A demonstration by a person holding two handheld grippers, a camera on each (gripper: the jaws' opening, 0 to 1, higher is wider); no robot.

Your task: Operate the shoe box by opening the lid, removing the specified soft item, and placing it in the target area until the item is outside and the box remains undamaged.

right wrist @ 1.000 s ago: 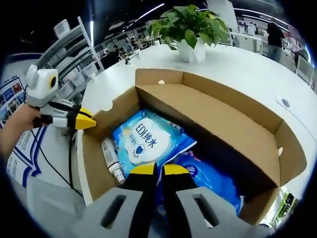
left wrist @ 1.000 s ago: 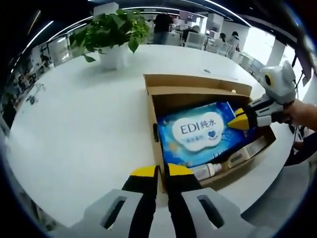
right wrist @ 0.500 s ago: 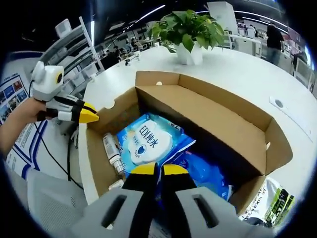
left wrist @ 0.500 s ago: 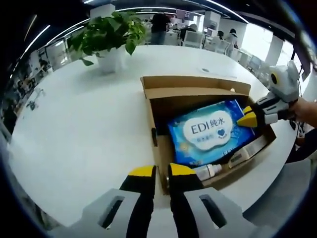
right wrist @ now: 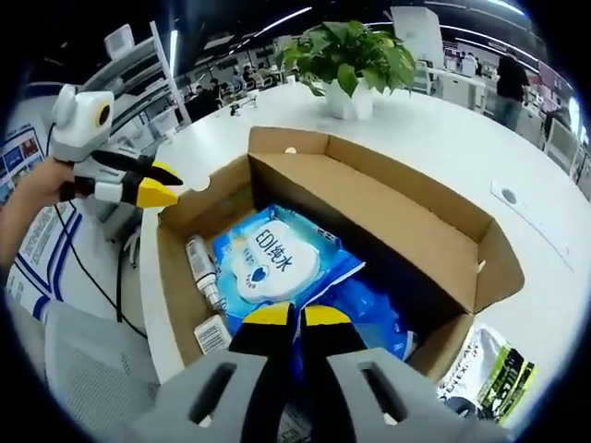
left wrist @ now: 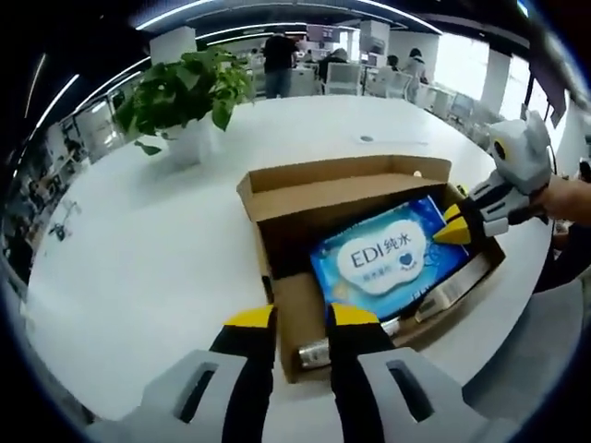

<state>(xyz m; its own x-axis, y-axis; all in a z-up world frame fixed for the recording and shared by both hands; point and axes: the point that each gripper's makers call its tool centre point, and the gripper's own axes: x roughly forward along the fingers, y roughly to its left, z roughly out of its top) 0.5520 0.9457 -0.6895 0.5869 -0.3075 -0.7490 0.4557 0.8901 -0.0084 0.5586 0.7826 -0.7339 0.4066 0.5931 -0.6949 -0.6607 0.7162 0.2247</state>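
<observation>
An open cardboard shoe box [left wrist: 277,198] [right wrist: 388,212] lies on the white table, its lid folded back. Inside is a soft blue wipes pack [left wrist: 392,254] [right wrist: 272,263] with a white EDI label. My right gripper [right wrist: 295,316] is shut on the pack's near edge; in the left gripper view it [left wrist: 450,227] comes in from the right and pinches the pack's right end. My left gripper [left wrist: 301,317] hovers open at the box's near corner, holding nothing. In the right gripper view it [right wrist: 155,182] stands beside the box's left wall with its jaws apart.
A small bottle [right wrist: 199,268] [left wrist: 314,351] and a little barcoded carton [right wrist: 212,334] lie in the box beside the pack. A potted plant [left wrist: 180,92] [right wrist: 355,51] stands further back on the table. A green and black packet [right wrist: 489,369] lies outside the box.
My left gripper's jaws have parted from shut to open. The right gripper stays shut on the pack. Both cameras have shifted a little.
</observation>
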